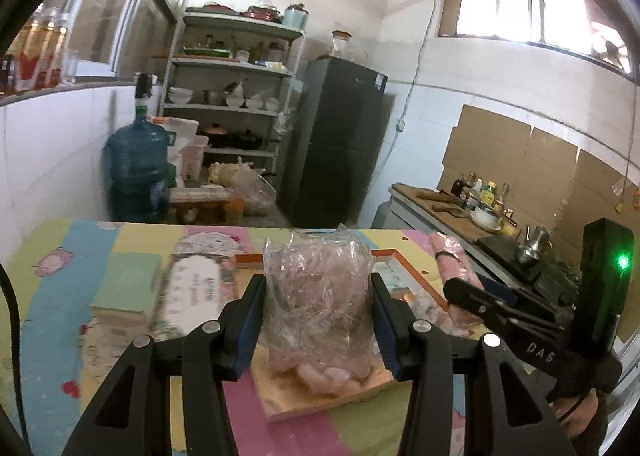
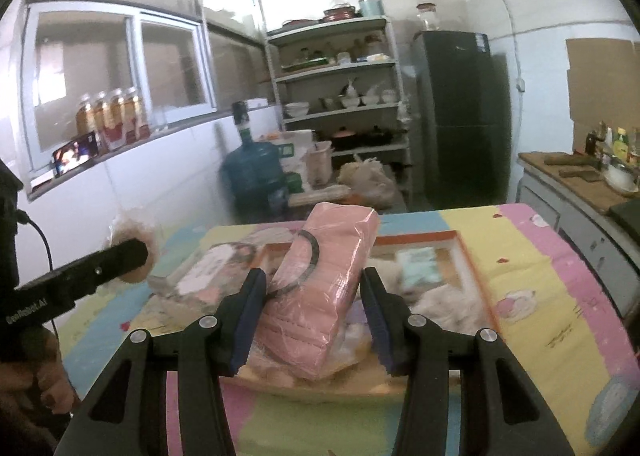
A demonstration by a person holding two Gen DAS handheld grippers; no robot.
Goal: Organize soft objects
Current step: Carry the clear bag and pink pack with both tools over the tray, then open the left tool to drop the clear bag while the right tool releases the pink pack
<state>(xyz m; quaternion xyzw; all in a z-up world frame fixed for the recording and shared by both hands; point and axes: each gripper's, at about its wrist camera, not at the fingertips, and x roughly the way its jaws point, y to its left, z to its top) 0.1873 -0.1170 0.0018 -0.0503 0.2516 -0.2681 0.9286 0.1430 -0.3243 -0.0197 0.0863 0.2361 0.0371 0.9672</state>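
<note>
My left gripper clamps its jaws on a crinkled clear bag — my right gripper grips a pink wrapped pack, orange tray at one o'clock.

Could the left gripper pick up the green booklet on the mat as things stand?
Probably not: the left gripper already has its jaws around a crinkled clear bag, so the green booklet stays out of reach until that is released.

Floor: we see a blue water jug standing by the white wall.
Shelving: our metal rack holds bowls and pots.
Beside it: a dark fridge.
Counter: we spot bottles along the cardboard-lined wall.
</note>
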